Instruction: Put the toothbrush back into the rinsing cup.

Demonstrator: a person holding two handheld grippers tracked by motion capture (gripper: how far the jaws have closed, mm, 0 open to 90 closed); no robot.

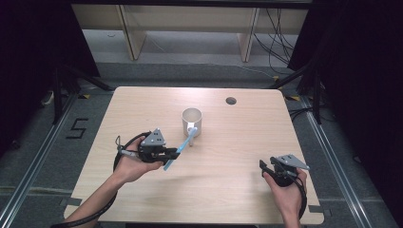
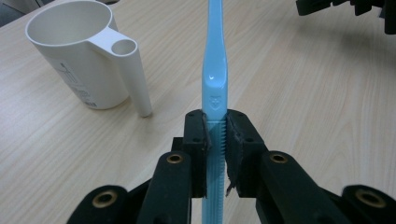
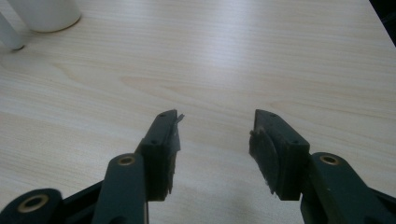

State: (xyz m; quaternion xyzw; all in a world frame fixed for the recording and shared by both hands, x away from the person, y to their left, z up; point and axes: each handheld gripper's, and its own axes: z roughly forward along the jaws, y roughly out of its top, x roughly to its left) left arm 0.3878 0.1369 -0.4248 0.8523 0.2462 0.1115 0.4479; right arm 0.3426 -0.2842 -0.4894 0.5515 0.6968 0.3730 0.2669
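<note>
The left tongs (image 2: 215,140) are clamping the blue toothbrush (image 2: 215,70) by its ribbed handle, just beside the white cup (image 2: 74,56); it is looking light, stiff, slippery. The right tongs (image 3: 215,140) are hanging open, empty, well apart from the cup.

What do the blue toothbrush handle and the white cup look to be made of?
Toothbrush: likely hard moulded plastic, light blue and glossy; a highlight sits on the handle above an embossed mark. Cup: probably matte white plastic; thin even wall, tubular handle moulded in one piece, little glare. Ceramic cannot be ruled out.
</note>
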